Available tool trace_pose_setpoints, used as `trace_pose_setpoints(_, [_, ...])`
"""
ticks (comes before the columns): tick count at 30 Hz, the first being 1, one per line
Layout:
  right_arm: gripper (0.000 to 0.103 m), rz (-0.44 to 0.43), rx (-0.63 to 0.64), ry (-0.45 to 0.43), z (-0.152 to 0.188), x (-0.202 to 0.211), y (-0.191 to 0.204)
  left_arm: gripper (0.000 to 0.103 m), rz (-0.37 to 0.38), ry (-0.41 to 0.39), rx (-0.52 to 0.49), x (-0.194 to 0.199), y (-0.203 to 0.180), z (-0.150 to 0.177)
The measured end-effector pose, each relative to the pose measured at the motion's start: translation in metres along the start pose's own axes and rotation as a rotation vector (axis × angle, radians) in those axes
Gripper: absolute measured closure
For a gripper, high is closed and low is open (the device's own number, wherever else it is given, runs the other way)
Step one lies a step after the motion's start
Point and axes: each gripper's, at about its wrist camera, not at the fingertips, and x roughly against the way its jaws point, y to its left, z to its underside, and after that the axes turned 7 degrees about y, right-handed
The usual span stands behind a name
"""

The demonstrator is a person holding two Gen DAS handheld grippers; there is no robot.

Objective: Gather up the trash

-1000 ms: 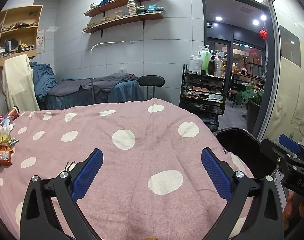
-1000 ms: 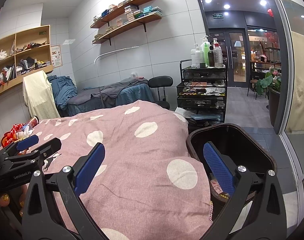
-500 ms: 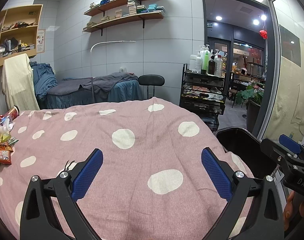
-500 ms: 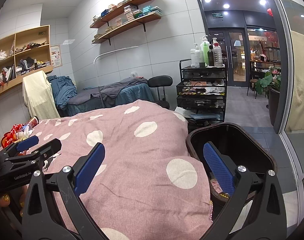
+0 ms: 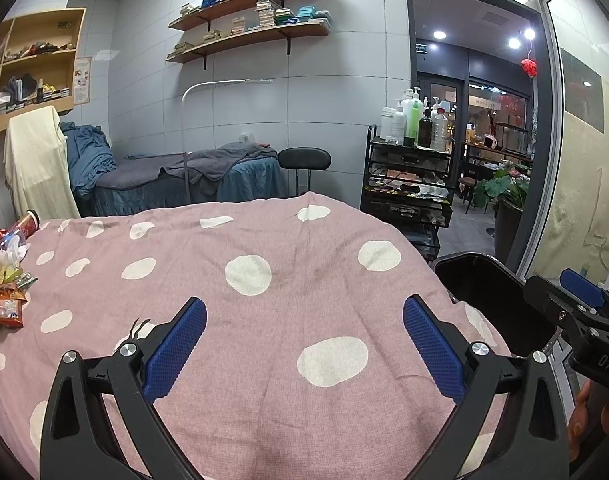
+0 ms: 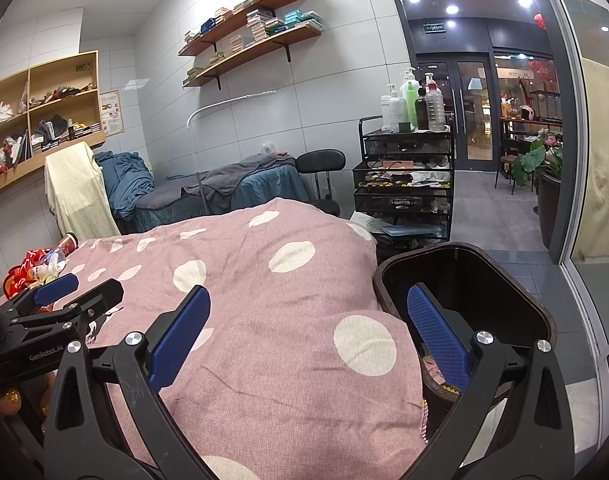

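A pile of snack wrappers and a plastic bottle [image 5: 4,280] lies at the far left edge of the pink polka-dot bed cover [image 5: 264,280]; it also shows in the right wrist view [image 6: 36,268]. A black trash bin [image 6: 484,280] stands off the bed's right side, with some wrappers inside; its rim shows in the left wrist view [image 5: 480,280]. My left gripper [image 5: 304,340] is open and empty above the cover. My right gripper [image 6: 308,332] is open and empty, its right finger over the bin's mouth.
A red tube can [image 5: 28,222] lies behind the trash pile. A black trolley with bottles [image 5: 408,184] stands beyond the bed, next to a black stool [image 5: 304,160]. A massage bed [image 5: 184,180] is at the back wall. A glass wall is on the right.
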Motion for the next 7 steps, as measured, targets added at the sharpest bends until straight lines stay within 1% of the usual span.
trace_pose_setpoints(7, [0.005,0.000,-0.002,0.001,0.0018,-0.0006,0.0015,0.005,-0.001,0.001,-0.003,-0.0010,-0.0008,0.0015])
